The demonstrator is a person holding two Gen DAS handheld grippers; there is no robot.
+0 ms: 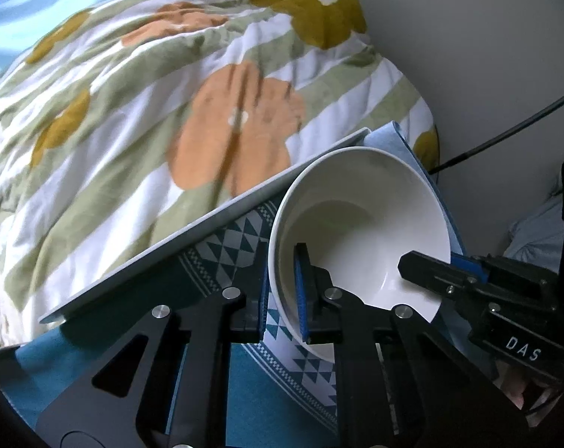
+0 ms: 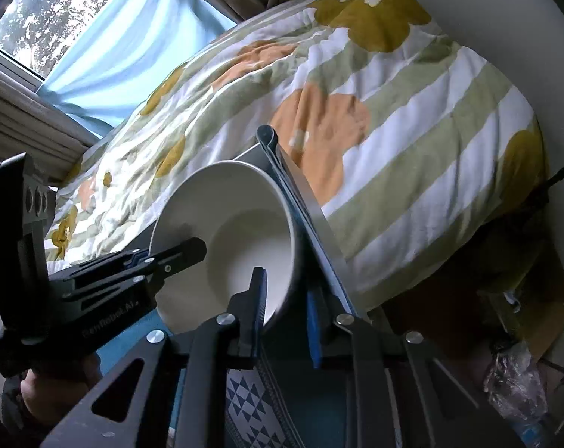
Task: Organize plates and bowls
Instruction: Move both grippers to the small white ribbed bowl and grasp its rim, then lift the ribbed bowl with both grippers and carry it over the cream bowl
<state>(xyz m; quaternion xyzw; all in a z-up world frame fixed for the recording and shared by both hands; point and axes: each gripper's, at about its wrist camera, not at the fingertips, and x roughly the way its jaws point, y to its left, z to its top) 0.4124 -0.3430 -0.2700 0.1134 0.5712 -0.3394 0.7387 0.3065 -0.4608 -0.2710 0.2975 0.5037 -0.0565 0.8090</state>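
Tongs from both sides are pinching the same white bowl [image 1: 360,224], one on each side of its rim. From the left camera, the left tongs [image 1: 282,291] are clamped on the bowl's near-left rim, with one blue pad inside the bowl and the other pad outside it. The right tongs [image 1: 446,265] reach in from the right and grip the rim on the far side of the bowl, with a black finger inside and a blue pad outside. From the right camera, the right tongs [image 2: 285,298] are shut tight on the bowl's [image 2: 229,239] rim too, one blue pad inside and one outside, and the left tongs [image 2: 162,257] come in from the left and bite the other edge. The bowl is tipped, so its open mouth faces the cameras. It sits over a blue cloth [image 1: 222,250] with white and dark triangle shapes, which lies on a worktop [image 1: 192,231] with a thin pale edge. I cannot tell if the bowl touches the cloth. Behind the worktop is a bed with a puffy blanket [image 1: 170,112] that has green stripes and orange and yellow flowers. A blue curtain [image 2: 132,41] hangs at a window [image 2: 28,7] beyond the bed. A black cable [image 1: 506,134] runs along the pale wall on the right.
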